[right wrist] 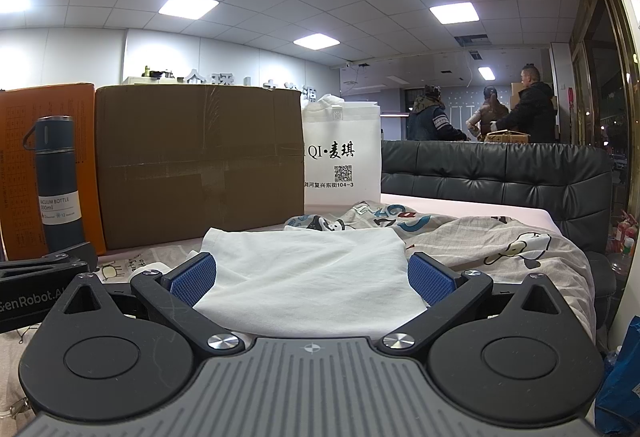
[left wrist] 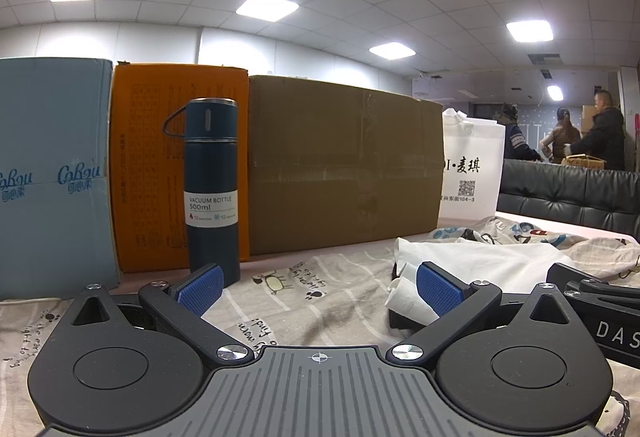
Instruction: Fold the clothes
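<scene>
- The left gripper [left wrist: 319, 289], black with blue ribbed pads, rests low over the bed with its jaws spread wide and nothing between them; its right pad sits just beside a rolled edge of white cloth.
- The right gripper [right wrist: 312, 275], of the same black and blue build, also stands wide, and the white garment lies in the gap between its pads without being pinched.
- The grey-beige printed bedsheet with cartoon animals and handwriting [left wrist: 288, 301] covers the surface under both grippers and bunches into folds toward the far right.
- The black tufted leather sofa back [right wrist: 496, 173] runs behind the bed on the right.
- The large brown cardboard box with taped seams [left wrist: 344, 165] stands at the back edge of the sheet, in the middle.
- The orange cardboard box printed with a grid [left wrist: 148, 173] stands touching its left side, and a pale blue carton with blue lettering [left wrist: 52, 177] stands left of that.
- The white fabric tote bag with black Chinese characters and a QR code [right wrist: 344, 157] stands upright just right of the brown box.
- The white cotton garment [right wrist: 312, 273], the thing to be folded, lies flat and partly folded on the sheet in front of the brown box and the tote bag, directly ahead of the right gripper.
- The dark blue cylindrical vacuum bottle with a white label and wire loop handle [left wrist: 211, 189] stands upright in front of the orange box, beyond the left gripper's left pad.
</scene>
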Available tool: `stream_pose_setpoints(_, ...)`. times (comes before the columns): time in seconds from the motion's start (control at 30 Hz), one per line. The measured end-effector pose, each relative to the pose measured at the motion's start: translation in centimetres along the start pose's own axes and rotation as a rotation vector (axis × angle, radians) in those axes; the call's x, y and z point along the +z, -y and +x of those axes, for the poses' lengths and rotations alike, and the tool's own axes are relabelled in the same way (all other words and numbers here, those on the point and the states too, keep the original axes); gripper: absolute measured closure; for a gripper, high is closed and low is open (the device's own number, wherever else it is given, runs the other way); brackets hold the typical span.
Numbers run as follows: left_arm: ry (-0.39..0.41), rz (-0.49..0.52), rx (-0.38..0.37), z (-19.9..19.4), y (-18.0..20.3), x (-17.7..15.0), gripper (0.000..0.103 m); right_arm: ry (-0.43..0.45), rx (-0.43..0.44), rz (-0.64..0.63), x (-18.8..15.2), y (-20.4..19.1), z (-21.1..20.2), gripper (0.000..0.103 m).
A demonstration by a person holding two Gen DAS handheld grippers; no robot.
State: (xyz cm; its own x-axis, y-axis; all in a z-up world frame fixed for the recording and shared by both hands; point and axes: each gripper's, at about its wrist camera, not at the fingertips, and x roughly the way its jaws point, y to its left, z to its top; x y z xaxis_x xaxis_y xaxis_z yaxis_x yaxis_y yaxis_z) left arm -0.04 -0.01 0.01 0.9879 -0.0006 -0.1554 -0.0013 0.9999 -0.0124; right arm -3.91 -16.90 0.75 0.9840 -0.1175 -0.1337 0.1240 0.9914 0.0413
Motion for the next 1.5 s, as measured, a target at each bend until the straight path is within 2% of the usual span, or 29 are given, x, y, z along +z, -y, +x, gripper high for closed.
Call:
stream_pose_setpoints(0.6, 0.043, 0.04, 0.013, -1.1, 0.6, -0.1, 0.0, -0.015, 0.014, 0.04, -0.1, 0.5, 0.2, 0.0)
stream_pose_setpoints(1.5, 0.039, 0.009, 0.024, -1.0, 0.1, -0.1, 0.0, -0.048, 0.01, 0.049, 0.0, 0.7, 0.8, 0.0)
